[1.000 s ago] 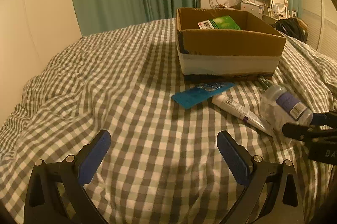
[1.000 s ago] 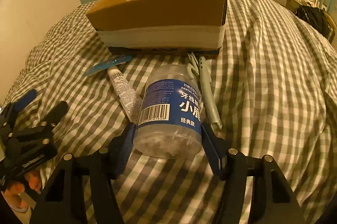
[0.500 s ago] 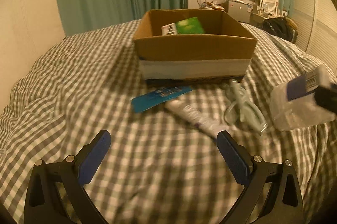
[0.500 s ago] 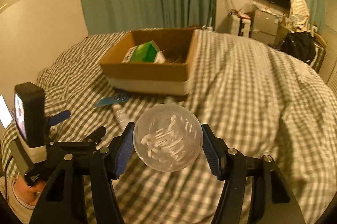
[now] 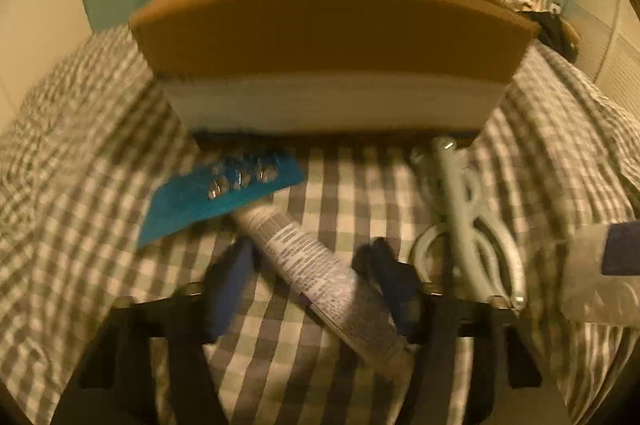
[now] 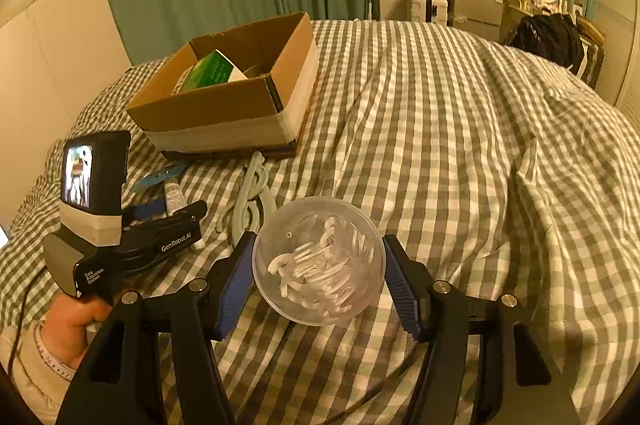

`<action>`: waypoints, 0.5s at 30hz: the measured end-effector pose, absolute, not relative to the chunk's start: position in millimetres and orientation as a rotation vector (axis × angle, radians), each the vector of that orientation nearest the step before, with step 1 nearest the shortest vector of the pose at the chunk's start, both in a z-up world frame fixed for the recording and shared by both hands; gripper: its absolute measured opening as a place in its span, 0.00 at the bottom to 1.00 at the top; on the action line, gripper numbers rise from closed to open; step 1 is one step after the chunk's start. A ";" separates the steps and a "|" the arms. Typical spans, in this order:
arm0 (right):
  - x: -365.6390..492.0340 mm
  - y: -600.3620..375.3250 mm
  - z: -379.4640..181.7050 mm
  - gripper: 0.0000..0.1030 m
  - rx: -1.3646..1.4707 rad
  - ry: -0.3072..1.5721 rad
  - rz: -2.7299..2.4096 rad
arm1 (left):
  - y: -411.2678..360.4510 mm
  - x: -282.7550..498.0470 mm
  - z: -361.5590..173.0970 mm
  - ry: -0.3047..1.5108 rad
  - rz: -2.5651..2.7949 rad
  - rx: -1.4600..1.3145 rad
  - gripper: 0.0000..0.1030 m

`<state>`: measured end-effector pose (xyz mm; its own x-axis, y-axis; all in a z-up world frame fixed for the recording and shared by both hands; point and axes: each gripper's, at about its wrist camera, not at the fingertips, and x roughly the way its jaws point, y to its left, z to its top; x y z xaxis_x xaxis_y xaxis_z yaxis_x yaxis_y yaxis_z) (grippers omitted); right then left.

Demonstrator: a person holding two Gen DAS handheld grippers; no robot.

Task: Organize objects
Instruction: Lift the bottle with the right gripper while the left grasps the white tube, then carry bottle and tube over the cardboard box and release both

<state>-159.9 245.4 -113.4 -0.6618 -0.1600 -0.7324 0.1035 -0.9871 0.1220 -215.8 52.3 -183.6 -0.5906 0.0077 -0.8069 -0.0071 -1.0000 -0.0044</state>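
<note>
- Bedspread (image 6: 460, 129) in green-and-white check covers the whole surface, under warm, dim light.
- At far left in the right wrist view, a person's hand (image 6: 68, 321) holds the left gripper (image 5: 308, 261) low over the bed.
- Its blue-padded fingers (image 5: 228, 277) straddle a white tube (image 5: 308, 265) lying diagonally on the bedspread; whether they are pinching the tube cannot be told, as the view is blurred.
- A blue blister card (image 5: 224, 193) lies just left of the tube's far end.
- Behind them stands an open cardboard box (image 6: 240, 101), with a green packet (image 6: 208, 73) inside.
- Pale green scissors (image 5: 464, 221) lie right of the tube, near the box.
- The right gripper (image 6: 320, 265) is pinching a clear plastic jar (image 6: 320, 261) of white floss picks, raised above the bed with its round end facing the camera.
</note>
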 end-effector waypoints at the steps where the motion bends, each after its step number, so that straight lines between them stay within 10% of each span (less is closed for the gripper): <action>1: -161.3 245.8 -115.3 0.60 1.221 -0.113 -2.733 | 49.9 -214.7 -185.2 -0.022 2.789 -1.411 0.51; 7: -168.7 236.2 -136.4 0.61 1.320 -0.057 -2.721 | 40.1 -191.4 -174.0 0.001 2.770 -1.377 0.23; 15: -142.2 214.5 -113.1 0.60 1.198 0.029 -2.822 | 8.8 -140.0 -147.8 -0.035 2.756 -1.309 0.19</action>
